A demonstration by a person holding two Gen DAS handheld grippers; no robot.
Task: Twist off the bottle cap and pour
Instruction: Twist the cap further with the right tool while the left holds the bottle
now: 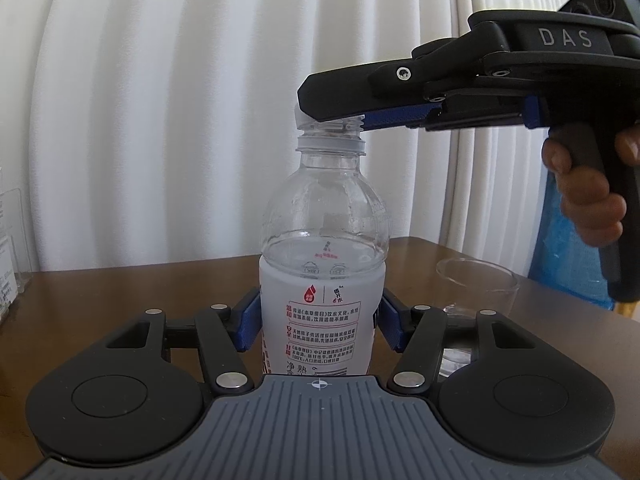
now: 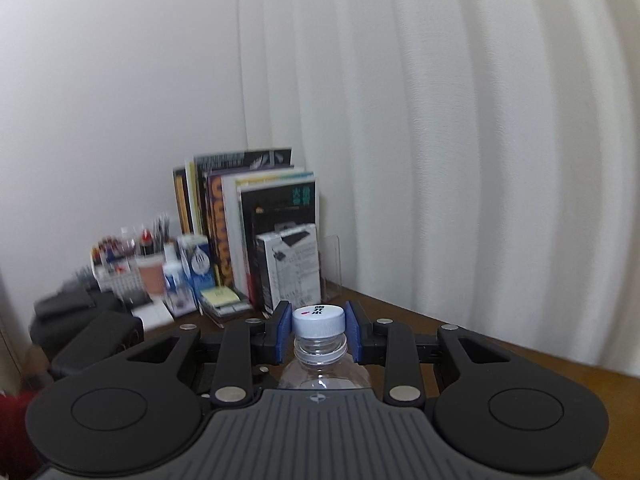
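A clear plastic water bottle with a white label stands upright on the wooden table. My left gripper is shut on its labelled body, blue pads on both sides. My right gripper comes in from the right and is shut on the white cap at the bottle's top. In the left wrist view the neck threads show below the cap, which sits tilted and raised. The bottle neck shows under the cap in the right wrist view. An empty clear glass stands right of the bottle.
White curtains hang behind the table. In the right wrist view, books, a white box and a pen holder with small bottles crowd the far left of the table. A blue bag sits at the right.
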